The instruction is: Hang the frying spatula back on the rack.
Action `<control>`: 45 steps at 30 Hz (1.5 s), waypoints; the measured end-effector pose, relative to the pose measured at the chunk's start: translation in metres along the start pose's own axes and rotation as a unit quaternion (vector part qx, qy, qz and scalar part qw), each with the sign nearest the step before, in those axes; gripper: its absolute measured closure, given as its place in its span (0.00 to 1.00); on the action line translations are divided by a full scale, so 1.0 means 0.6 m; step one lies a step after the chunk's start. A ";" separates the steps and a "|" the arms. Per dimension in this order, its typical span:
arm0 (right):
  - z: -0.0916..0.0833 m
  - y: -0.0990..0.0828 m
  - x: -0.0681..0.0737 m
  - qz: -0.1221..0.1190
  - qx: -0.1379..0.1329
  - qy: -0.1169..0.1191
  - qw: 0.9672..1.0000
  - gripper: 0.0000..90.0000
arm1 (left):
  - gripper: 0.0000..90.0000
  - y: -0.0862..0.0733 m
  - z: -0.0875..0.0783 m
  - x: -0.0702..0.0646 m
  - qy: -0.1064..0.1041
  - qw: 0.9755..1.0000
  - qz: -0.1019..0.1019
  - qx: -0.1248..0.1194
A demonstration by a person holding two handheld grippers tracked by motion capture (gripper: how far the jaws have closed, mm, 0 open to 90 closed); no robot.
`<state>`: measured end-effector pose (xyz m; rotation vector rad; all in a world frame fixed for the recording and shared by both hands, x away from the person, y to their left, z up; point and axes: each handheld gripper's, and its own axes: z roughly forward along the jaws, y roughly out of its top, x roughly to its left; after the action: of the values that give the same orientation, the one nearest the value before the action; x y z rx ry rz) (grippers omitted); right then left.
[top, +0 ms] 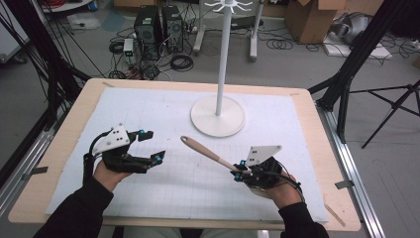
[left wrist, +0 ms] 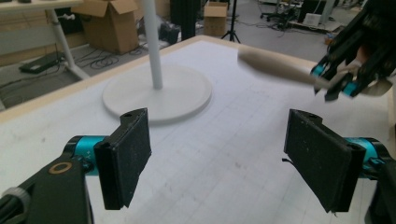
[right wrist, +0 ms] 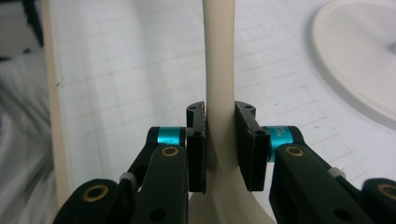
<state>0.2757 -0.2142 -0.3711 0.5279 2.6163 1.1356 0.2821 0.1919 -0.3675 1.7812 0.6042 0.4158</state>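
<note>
Grey floor (top: 297,64), cardboard boxes (top: 309,17), tangled cables (top: 181,62)

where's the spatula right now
In the high view the spatula is held off the mat, right of centre, clamped in the right gripper, with its handle slanting up-left toward the white stand's base.

We cannot see the utensil's (top: 208,151) working end in the high view; the right gripper (top: 239,172) and hand (top: 277,191) cover it. In the right gripper view its handle (right wrist: 218,60) runs off the top edge, and its wider base leaves the bottom edge. In the left gripper view the handle is motion-blurred. The stand's (top: 218,116) pole top is cropped there.
</note>
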 end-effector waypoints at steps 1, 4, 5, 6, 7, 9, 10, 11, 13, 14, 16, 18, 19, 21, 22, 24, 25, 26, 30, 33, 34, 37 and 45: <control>-0.001 -0.001 -0.002 0.006 -0.007 0.000 1.000 0.84 | 0.25 -0.011 -0.001 0.002 0.004 1.000 -0.005 0.004; -0.004 -0.003 -0.004 0.015 -0.021 -0.015 1.000 0.84 | 0.25 -0.043 -0.004 0.008 0.009 1.000 -0.025 0.011; -0.005 -0.004 -0.004 0.017 -0.027 -0.021 0.999 0.84 | 0.25 -0.053 -0.005 0.010 0.009 0.999 -0.033 0.011; -0.006 -0.004 -0.005 0.023 -0.033 -0.026 0.999 0.84 | 0.25 -0.064 -0.006 0.011 0.010 0.999 -0.039 0.011; -0.008 -0.004 -0.006 0.026 -0.040 -0.032 0.998 0.84 | 0.26 -0.073 -0.007 0.012 0.015 0.999 -0.044 0.011; -0.009 -0.004 -0.008 0.036 -0.058 -0.045 0.997 0.84 | 0.26 -0.083 -0.007 0.015 0.017 0.999 -0.047 0.021; -0.010 -0.004 -0.010 0.039 -0.068 -0.053 0.995 0.84 | 0.26 -0.085 -0.008 0.016 0.018 0.998 -0.050 0.024; -0.011 -0.004 -0.012 0.042 -0.080 -0.059 0.994 0.84 | 0.26 -0.087 -0.009 0.017 0.021 0.998 -0.055 0.021; -0.014 -0.003 -0.015 0.048 -0.099 -0.076 0.991 0.84 | 0.26 -0.088 -0.011 0.017 0.027 0.998 -0.057 0.013; -0.015 -0.002 -0.015 0.053 -0.105 -0.083 0.990 0.84 | 0.26 -0.088 -0.012 0.016 0.029 0.998 -0.056 0.011; -0.018 0.000 -0.019 0.060 -0.118 -0.096 0.987 0.84 | 0.26 -0.089 -0.013 0.015 0.031 0.998 -0.056 0.011; -0.022 0.002 -0.024 0.070 -0.134 -0.109 0.982 0.84 | 0.25 -0.090 -0.012 0.015 0.033 0.998 -0.056 0.009; -0.025 0.003 -0.027 0.074 -0.143 -0.115 0.980 0.84 | 0.25 -0.090 -0.012 0.015 0.034 0.998 -0.056 0.008; -0.032 0.007 -0.032 0.085 -0.156 -0.128 0.976 0.84 | 0.25 -0.091 -0.012 0.014 0.036 0.998 -0.059 0.007; -0.037 0.011 -0.036 0.089 -0.162 -0.138 0.973 0.84 | 0.25 -0.092 -0.012 0.014 0.037 0.998 -0.059 0.005; -0.047 0.019 -0.041 0.090 -0.177 -0.155 0.968 0.84 | 0.25 -0.092 -0.012 0.014 0.036 0.998 -0.059 0.005; -0.051 0.023 -0.043 0.094 -0.184 -0.158 0.965 0.84 | 0.25 -0.092 -0.012 0.014 0.036 0.998 -0.060 0.005; -0.056 0.027 -0.045 0.093 -0.192 -0.165 0.963 0.84 | 0.25 -0.092 -0.011 0.014 0.035 0.998 -0.060 0.005; -0.076 0.049 -0.053 0.092 -0.212 -0.187 0.955 0.84 | 0.25 -0.094 -0.009 0.014 0.031 0.998 -0.061 0.009; -0.085 0.064 -0.058 0.091 -0.220 -0.201 0.950 0.84 | 0.25 -0.095 -0.008 0.013 0.032 0.997 -0.062 0.012; -0.087 0.069 -0.060 0.092 -0.223 -0.204 0.949 0.84 | 0.25 -0.095 -0.008 0.014 0.031 0.998 -0.061 0.012; -0.095 0.083 -0.065 0.092 -0.234 -0.220 0.943 0.84 | 0.25 -0.095 -0.008 0.013 0.031 0.998 -0.061 0.010; -0.109 0.117 -0.082 0.097 -0.255 -0.236 0.933 0.84 | 0.25 -0.095 -0.010 0.014 0.029 0.998 -0.064 0.006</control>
<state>0.3133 -0.2328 -0.2716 0.8280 1.8037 1.4631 0.2749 0.2138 -0.4205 1.7361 0.7581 0.3771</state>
